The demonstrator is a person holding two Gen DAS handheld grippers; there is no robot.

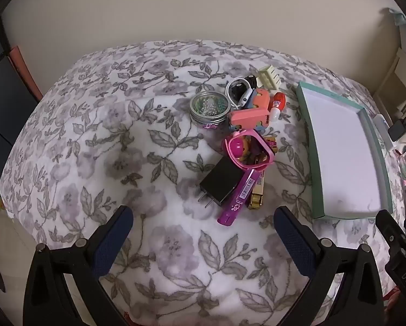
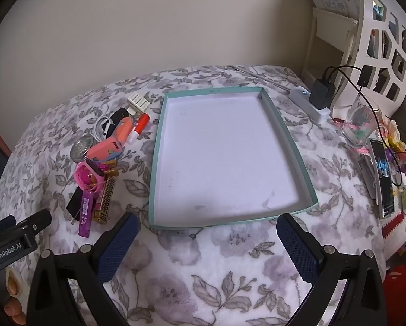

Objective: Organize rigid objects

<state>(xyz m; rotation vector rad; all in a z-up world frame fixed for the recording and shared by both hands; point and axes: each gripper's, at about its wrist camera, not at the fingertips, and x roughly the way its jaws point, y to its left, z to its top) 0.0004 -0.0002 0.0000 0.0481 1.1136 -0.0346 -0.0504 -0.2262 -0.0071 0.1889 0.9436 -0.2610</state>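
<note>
We hold both grippers above a flowered blanket (image 1: pixel 94 141), and nothing is picked up yet: the left gripper (image 1: pixel 203 233) has its jaws wide apart over bare cloth, just short of the pile, and the right gripper (image 2: pixel 208 241) stands equally open before the near edge of the empty teal tray (image 2: pixel 159 135). The rigid things lie heaped just left of that tray: a black charger (image 1: pixel 222 182) nearest us with its prongs toward us, a purple tube (image 1: pixel 238 198) leaning against it, a gold box (image 1: pixel 257 198) under the tube, a pink frame (image 1: pixel 246 149) over small toys, a pink block (image 1: pixel 250 116), a red-and-white bottle (image 1: pixel 277 104), and a lidded glass jar (image 1: pixel 209 107) of beads. We judge the charger light, stiff and easy to pinch across its flat sides. The tube looks slick and may roll, so we would grip it mid-length. The jar seems heaviest and breakable; we would grasp it across the metal lid, squarely.
</note>
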